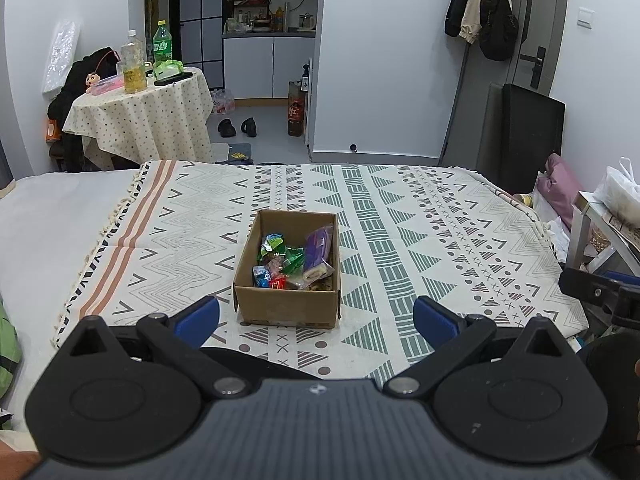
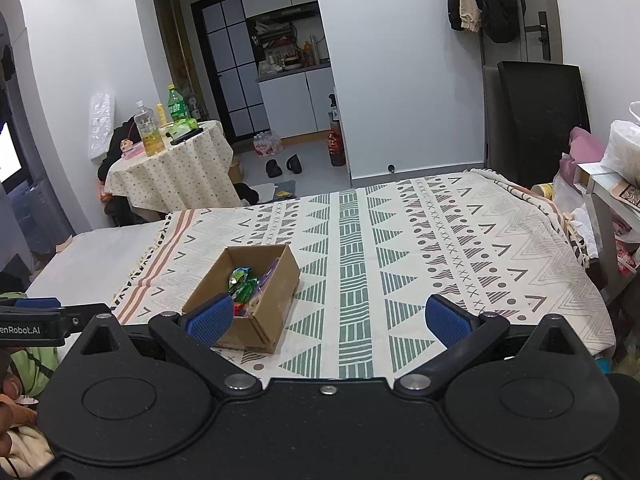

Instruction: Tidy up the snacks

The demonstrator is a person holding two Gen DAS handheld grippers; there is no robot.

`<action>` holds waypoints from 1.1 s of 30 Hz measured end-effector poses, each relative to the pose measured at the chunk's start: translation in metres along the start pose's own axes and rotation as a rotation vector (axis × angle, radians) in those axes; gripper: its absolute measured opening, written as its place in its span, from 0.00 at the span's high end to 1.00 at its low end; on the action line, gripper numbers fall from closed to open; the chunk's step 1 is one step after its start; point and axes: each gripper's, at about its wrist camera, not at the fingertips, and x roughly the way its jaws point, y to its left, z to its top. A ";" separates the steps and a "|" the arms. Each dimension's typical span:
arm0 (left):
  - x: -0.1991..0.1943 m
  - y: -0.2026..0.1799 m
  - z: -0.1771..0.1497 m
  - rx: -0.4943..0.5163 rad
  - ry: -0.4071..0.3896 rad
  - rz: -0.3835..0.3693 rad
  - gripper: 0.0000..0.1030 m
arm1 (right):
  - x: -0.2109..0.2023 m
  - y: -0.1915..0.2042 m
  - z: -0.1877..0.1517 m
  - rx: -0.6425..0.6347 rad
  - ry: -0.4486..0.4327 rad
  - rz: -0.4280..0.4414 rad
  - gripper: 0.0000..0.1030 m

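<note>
The cardboard box (image 1: 288,270) sits mid-bed on the patterned blanket (image 1: 420,240), with the snacks (image 1: 294,260) already heaped inside it. Both the left tongs (image 1: 316,316) and right tongs (image 2: 328,318) hover near its front, spread wide and empty. Any tidying probably calls for a straight-down reach, nipping one wrapper without nudging the box.

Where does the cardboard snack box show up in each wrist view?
Left wrist: cardboard box centre frame, just beyond the open fingers.
Right wrist: cardboard box lower left of centre, partly behind the left blue pad.
Shared landmark: round table with dotted cloth, far left.
</note>
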 end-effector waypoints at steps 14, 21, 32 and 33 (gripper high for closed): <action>0.001 -0.004 0.000 0.005 0.001 -0.005 0.00 | 0.000 0.001 0.000 -0.003 0.004 0.002 0.00; 0.002 -0.005 -0.002 0.006 0.006 -0.008 0.00 | 0.000 0.002 0.000 -0.006 0.007 0.002 0.00; 0.002 -0.001 -0.003 0.002 0.009 -0.008 0.00 | 0.001 0.002 -0.001 -0.006 0.011 0.000 0.00; 0.002 -0.001 -0.003 0.002 0.009 -0.009 0.00 | 0.001 0.002 -0.002 -0.006 0.012 -0.001 0.00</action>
